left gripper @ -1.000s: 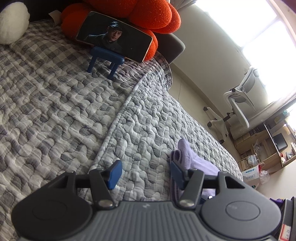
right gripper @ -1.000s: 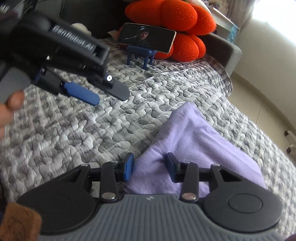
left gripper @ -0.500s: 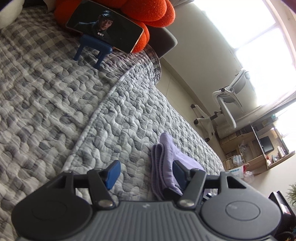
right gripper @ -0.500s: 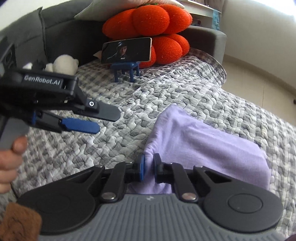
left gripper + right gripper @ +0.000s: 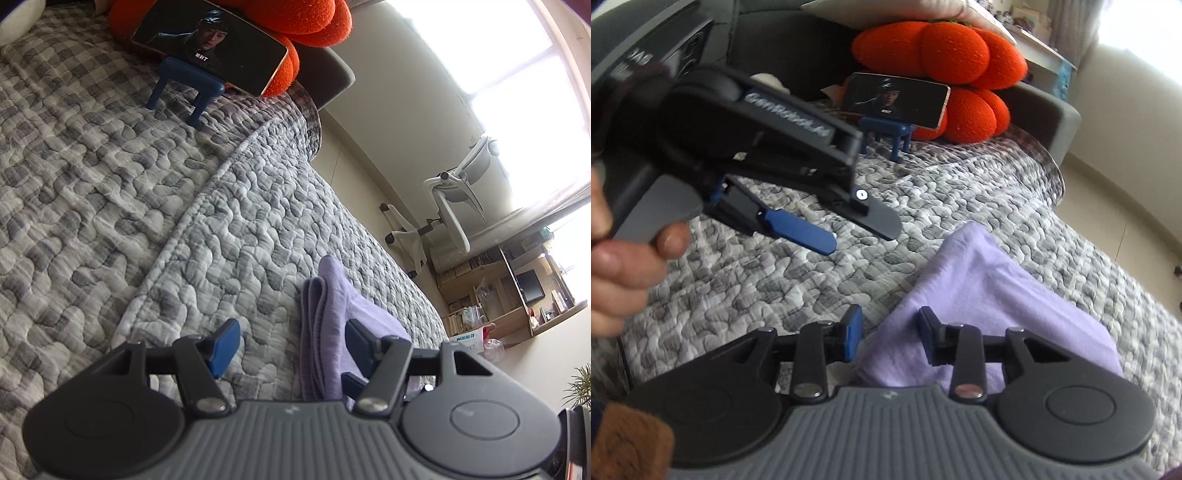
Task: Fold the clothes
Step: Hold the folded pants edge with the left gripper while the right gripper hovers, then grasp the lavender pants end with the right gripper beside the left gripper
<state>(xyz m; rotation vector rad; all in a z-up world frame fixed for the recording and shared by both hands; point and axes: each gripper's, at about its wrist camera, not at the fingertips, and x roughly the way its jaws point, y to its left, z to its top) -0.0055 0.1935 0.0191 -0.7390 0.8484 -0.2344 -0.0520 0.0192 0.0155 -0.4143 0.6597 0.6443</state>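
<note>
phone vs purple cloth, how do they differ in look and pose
The phone is rigid, dark and lit, propped tilted on a blue stand against the orange cushion. The purple cloth is soft, plain lilac, lying folded in layers near the quilt's edge. Both are on the quilt.

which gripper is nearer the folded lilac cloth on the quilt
Right. The right gripper is opening over the folded lilac cloth's near edge; the left gripper hovers beside it, open.

White "GenRobot.AI" lettering, blurred, runs along the left gripper (image 5: 827, 236) body
</note>
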